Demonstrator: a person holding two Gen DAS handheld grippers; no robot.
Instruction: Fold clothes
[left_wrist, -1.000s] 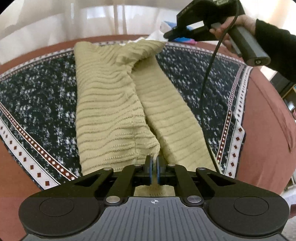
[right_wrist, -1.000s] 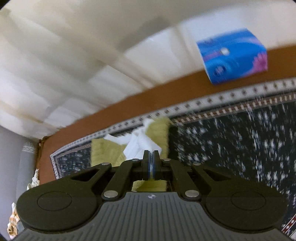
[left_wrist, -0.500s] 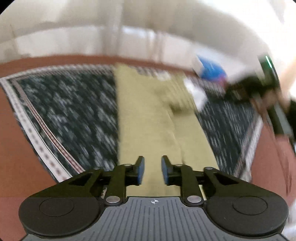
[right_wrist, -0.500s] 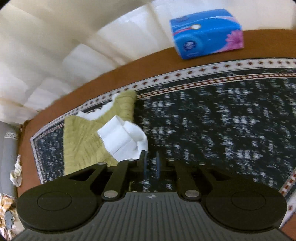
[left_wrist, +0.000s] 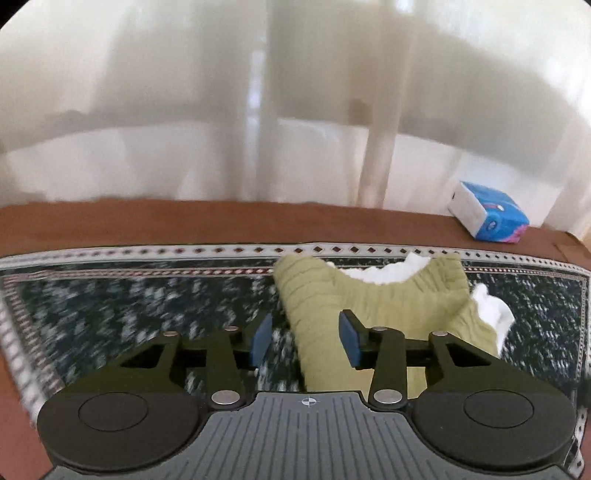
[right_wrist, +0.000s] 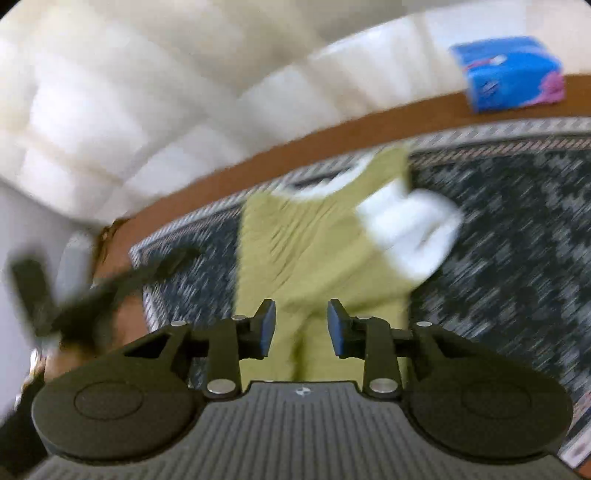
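Green sweater (left_wrist: 373, 306) flat on patterned cloth (left_wrist: 129, 306); left hand-held gripper (left_wrist: 306, 338) & right hand-held gripper (right_wrist: 301, 326) both opening above sweater, pinching nothing

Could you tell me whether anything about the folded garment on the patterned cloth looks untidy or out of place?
Yes, slightly. On the green knit garment, a white cuff sticks out loosely past its right edge instead of lying tucked inside the fold, and white trim shows at the neckline. The garment also lies at a slant to the patterned cloth's border. Nothing appears damaged or spilled.
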